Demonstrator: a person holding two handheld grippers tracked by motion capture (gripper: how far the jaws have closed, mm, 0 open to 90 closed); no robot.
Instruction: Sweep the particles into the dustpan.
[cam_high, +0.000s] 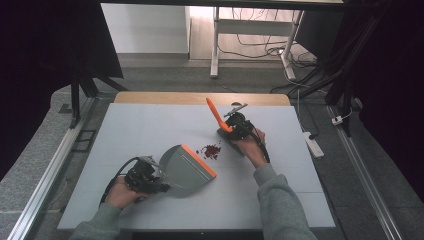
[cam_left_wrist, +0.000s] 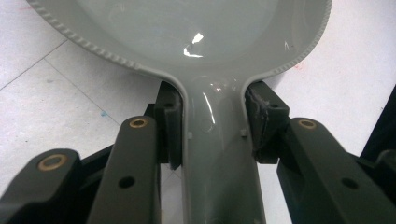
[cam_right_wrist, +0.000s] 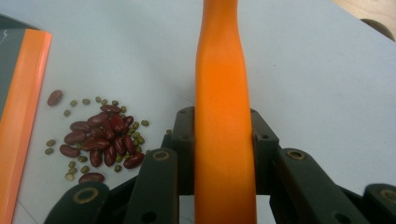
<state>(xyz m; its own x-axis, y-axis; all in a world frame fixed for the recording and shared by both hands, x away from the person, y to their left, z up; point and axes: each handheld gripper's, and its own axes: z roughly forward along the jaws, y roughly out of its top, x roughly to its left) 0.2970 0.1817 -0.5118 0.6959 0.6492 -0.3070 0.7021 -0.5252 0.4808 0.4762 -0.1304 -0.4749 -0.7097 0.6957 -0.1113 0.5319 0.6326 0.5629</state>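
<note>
Two tools gripped: left gripper clamps dustpan handle, right gripper clamps orange brush handle. Sweep step pending; beans mid-frame need brushing toward pan lip.

A grey dustpan is edged with an orange lip. An orange handle is seen beside dark red and small green beans on the pale grey table.

Pale grey table, white desk legs, floor cables, power strip
</note>
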